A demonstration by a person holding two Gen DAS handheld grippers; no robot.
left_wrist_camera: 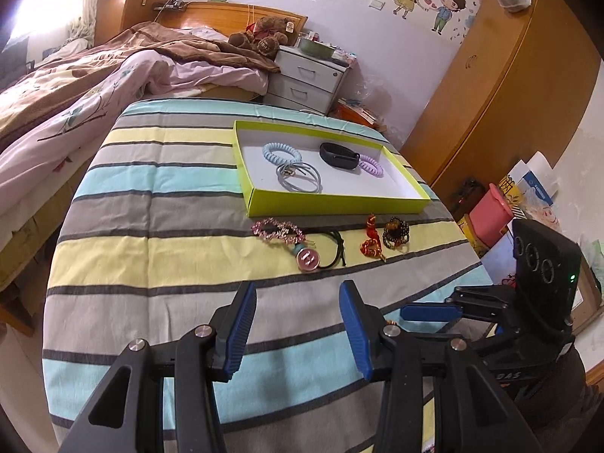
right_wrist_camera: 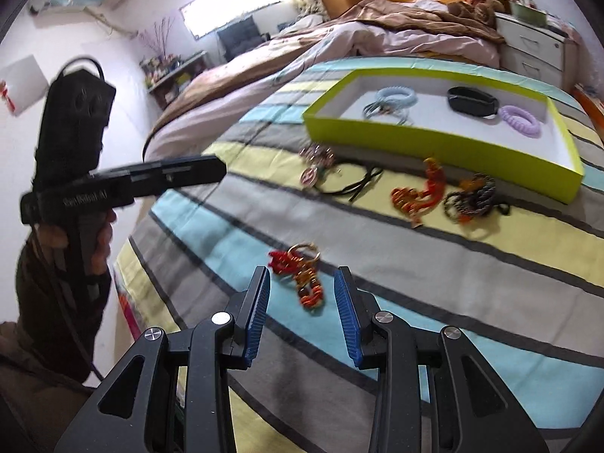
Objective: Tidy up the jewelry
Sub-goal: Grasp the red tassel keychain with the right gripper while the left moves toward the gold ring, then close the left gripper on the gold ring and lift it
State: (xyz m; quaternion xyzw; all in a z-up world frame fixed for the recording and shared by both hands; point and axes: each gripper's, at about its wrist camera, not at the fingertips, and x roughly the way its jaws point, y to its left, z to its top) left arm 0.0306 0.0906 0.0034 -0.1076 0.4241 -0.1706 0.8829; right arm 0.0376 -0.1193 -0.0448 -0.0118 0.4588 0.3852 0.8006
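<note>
The striped tablecloth (left_wrist_camera: pixel 181 226) is matt woven cloth. The tray (left_wrist_camera: pixel 332 204) looks like cardboard, lime outside and white inside. The coiled hair ties (left_wrist_camera: pixel 281 153) are smooth plastic, and the black band (left_wrist_camera: pixel 339 155) is matt rubbery plastic. The gripper pads (right_wrist_camera: pixel 258 313) are ribbed blue rubber on matt black plastic with shiny metal pins. The wardrobe (left_wrist_camera: pixel 490 87) is glossy wood.
</note>
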